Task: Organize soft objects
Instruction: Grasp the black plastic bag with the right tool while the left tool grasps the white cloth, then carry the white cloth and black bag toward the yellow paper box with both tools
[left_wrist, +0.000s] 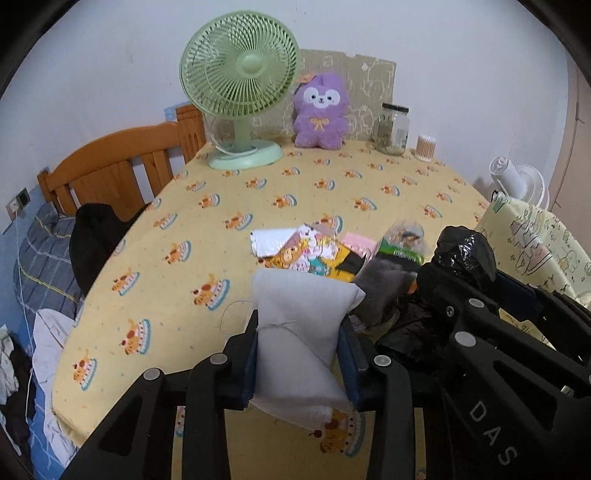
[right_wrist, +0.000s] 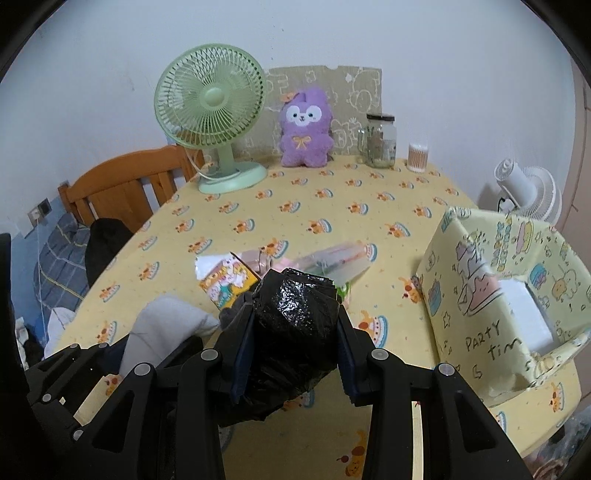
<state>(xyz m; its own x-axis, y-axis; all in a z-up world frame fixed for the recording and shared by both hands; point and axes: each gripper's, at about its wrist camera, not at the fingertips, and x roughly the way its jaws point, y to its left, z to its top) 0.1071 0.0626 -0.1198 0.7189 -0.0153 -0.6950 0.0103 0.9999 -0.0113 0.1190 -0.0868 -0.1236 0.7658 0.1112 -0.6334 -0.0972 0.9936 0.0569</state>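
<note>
My left gripper (left_wrist: 298, 325) is shut on a grey-white cloth pouch (left_wrist: 299, 332) and holds it above the yellow tablecloth (left_wrist: 258, 192). The pouch also shows in the right wrist view (right_wrist: 162, 325). My right gripper (right_wrist: 295, 314) is shut on a crumpled black plastic bag (right_wrist: 295, 314), also seen in the left wrist view (left_wrist: 465, 254). A pile of soft packets lies mid-table: a colourful cartoon packet (left_wrist: 306, 251), a pink item (left_wrist: 360, 242), a clear green-labelled bag (left_wrist: 404, 240) and a grey cloth (left_wrist: 384, 288). A purple plush toy (right_wrist: 304, 127) sits at the back.
A yellow patterned open box (right_wrist: 491, 295) stands on the table's right. A green desk fan (right_wrist: 210, 122), a glass jar (right_wrist: 380, 142) and a cotton-swab tub (right_wrist: 417, 157) stand along the back. A wooden bed frame (left_wrist: 118, 170) is left; a white fan (right_wrist: 524, 192) is right.
</note>
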